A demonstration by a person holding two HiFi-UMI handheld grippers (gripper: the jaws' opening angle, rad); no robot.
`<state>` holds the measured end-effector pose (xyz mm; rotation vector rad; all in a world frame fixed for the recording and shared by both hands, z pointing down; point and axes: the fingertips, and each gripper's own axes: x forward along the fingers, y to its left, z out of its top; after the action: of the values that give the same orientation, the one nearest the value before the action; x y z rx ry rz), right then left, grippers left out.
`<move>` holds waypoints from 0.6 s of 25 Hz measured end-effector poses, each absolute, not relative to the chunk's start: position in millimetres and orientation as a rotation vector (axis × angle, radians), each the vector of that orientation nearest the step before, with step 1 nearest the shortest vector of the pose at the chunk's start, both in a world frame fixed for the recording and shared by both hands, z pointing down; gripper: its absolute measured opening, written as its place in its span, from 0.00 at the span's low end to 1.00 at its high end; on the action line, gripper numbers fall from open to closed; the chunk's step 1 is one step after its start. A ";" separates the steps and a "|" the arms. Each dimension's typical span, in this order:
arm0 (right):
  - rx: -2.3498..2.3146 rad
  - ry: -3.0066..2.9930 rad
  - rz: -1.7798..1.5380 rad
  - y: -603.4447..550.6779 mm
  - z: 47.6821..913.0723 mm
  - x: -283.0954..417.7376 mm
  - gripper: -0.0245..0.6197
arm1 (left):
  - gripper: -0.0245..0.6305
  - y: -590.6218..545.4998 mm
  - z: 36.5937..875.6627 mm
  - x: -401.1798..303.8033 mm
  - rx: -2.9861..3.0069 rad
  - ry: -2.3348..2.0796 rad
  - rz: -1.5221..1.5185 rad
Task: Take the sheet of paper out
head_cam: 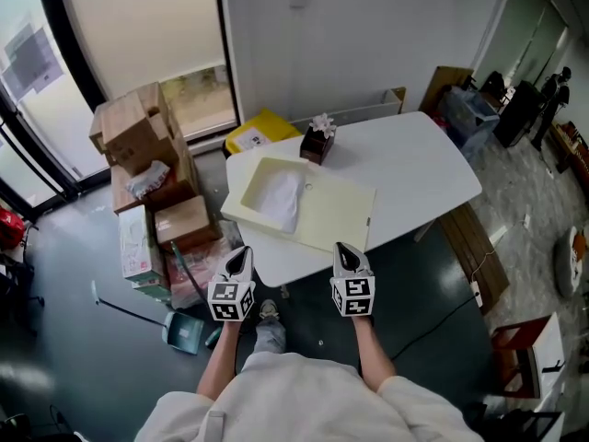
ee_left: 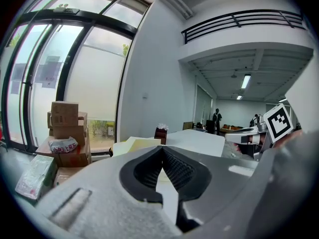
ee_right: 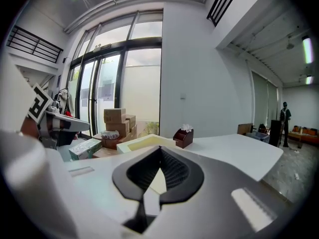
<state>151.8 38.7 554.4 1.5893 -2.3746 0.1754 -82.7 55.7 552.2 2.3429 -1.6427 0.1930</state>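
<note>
Forearms (head_cam: 372, 353) stretched forward and roughly parallel, we hold the left hand-held gripper (head_cam: 240, 254) and the right hand-held gripper (head_cam: 343, 251) side by side, tips aimed slightly downward at the near edge of the white tabletop (head_cam: 414, 168). Each one's own view shows its jaws brought together at the tip with nothing between them, left (ee_left: 162, 147) and right (ee_right: 160, 147) alike. The sheet of paper (head_cam: 279, 196) lies inside the cream box (head_cam: 242, 194), just ahead of the left hand-held gripper and a little to its right, and forward-left of the right one. The near wall of that box stands between our tips and the sheet, and its flat lid spreads out in front of the right hand-held gripper. Beyond the box, farther along the same line, sits a brown tissue holder (head_cam: 317, 143). Left of the left hand-held gripper are stacked cardboard boxes (head_cam: 138, 132) on the floor, with a dustpan (head_cam: 184, 331) below and beside it.
</note>
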 end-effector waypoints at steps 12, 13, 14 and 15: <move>1.631 -2.323 0.176 -70.6 545.4 107.9 0.04 | 0.04 -62.4 541.7 -133.0 2.370 -1.602 0.179; 1.631 -2.322 0.175 -78.9 545.8 103.4 0.04 | 0.04 -71.3 542.7 -138.2 2.367 -1.601 0.179; 1.633 -2.319 0.174 -86.7 546.3 99.3 0.04 | 0.04 -80.0 543.6 -143.0 2.365 -1.600 0.178; 1.635 -2.316 0.175 -94.1 546.9 95.8 0.04 | 0.04 -88.6 544.0 -147.0 2.364 -1.597 0.176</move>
<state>95.8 -94.1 546.9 1.6348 -2.3156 0.1750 -147.0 -88.6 544.0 2.3637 -1.5974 0.1763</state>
